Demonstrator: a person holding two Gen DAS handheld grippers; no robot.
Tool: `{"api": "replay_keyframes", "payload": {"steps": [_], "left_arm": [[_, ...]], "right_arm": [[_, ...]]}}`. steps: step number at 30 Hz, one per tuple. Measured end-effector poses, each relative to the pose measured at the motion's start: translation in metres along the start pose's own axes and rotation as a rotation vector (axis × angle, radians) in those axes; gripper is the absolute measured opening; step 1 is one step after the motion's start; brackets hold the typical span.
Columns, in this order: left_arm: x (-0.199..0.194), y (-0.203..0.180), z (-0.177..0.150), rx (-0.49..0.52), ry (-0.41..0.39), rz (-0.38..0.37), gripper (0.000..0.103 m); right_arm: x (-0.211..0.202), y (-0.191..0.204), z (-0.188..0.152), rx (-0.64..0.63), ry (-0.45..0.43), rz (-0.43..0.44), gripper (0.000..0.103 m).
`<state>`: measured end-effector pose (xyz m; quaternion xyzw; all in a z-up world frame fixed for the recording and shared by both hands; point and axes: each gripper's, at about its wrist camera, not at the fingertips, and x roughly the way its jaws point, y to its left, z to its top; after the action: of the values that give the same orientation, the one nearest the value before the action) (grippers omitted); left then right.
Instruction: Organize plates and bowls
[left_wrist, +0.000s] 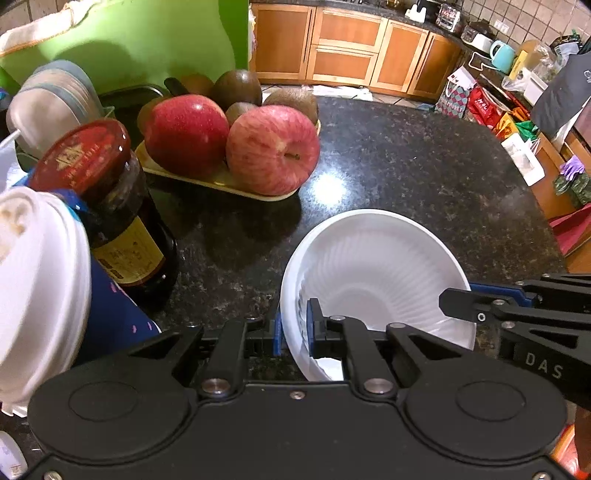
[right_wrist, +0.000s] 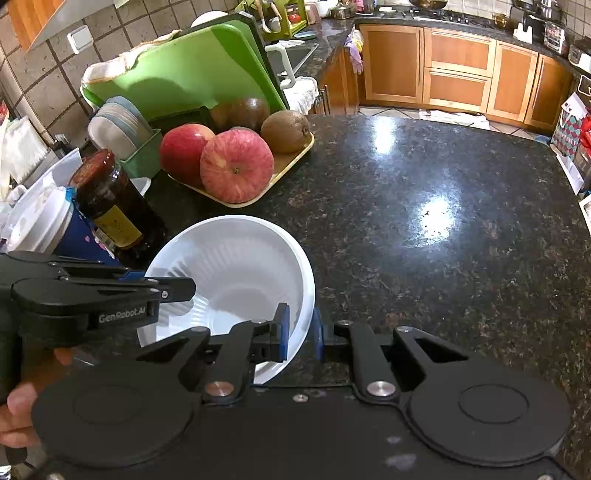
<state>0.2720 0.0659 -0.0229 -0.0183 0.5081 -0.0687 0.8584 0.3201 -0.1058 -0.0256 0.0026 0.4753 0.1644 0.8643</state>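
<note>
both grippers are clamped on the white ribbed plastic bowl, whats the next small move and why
Probably lift it slightly, both hands together. The left gripper and right gripper each pinch opposite rims of the white ribbed plastic bowl, which appears to sit on the dark speckled granite counter, beside the red-lidded dark glass jar.

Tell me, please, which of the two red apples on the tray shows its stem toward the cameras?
The paler, striped apple at the tray's near end; the darker red apple behind it shows no stem.
</note>
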Motion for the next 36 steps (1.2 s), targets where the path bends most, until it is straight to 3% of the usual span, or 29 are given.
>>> {"api": "replay_keyframes", "payload": {"steps": [15,25,36], "left_arm": [[-0.058,-0.019,-0.018,0.038,-0.031,-0.056,0.017],[-0.116,-0.029,-0.056,0.115,-0.100,-0.079,0.017],[-0.140,-0.019,-0.116,0.153,-0.093,-0.069,0.018]], "right_arm": [[-0.097,0.023,-0.034,-0.018,-0.109,-0.043,0.015],[-0.168,0.048,-0.083,-0.007,-0.185,-0.038,0.015],[-0.191,0.084,-0.151,-0.035,-0.178,-0.018,0.016]]}}
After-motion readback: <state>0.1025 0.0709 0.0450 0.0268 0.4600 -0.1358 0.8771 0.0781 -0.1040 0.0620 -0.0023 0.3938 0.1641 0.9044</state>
